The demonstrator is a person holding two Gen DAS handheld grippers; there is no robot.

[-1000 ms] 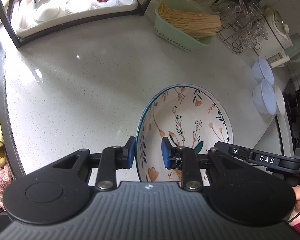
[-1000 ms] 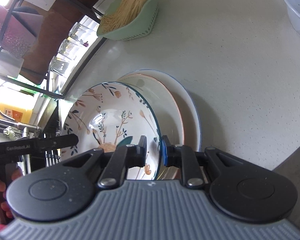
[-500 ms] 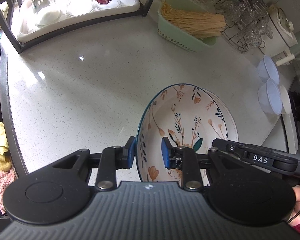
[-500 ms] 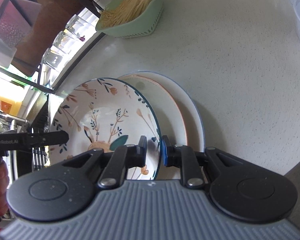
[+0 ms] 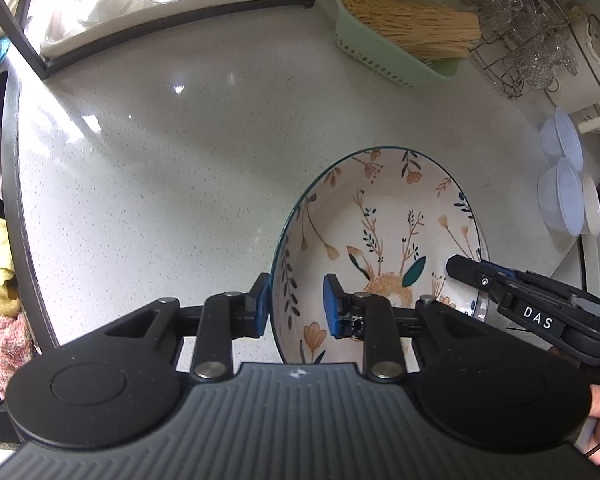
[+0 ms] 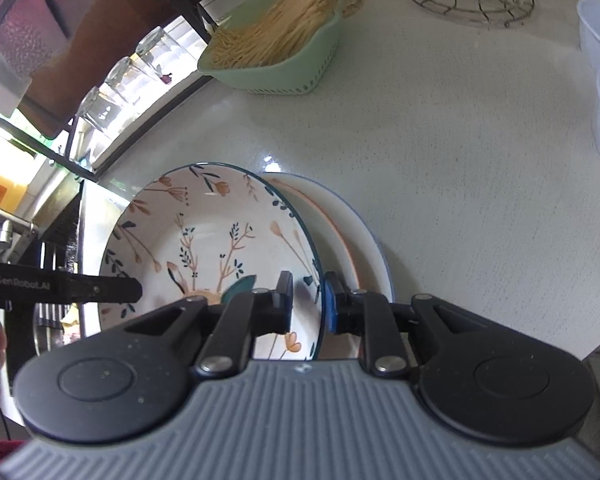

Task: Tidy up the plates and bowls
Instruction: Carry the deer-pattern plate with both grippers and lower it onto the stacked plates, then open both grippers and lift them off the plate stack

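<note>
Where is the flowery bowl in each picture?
Left wrist view: the flowery bowl sits lower right of centre, its left rim between the left hand-held gripper fingers.
Right wrist view: the flowery bowl sits lower left of centre, its right rim between the right hand-held gripper fingers, over a stack of plates.
Shared landmark: the green basket of noodles at the top.

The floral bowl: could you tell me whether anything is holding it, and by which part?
Both hold the floral bowl by its rim: left gripper and right gripper on opposite sides.
</note>
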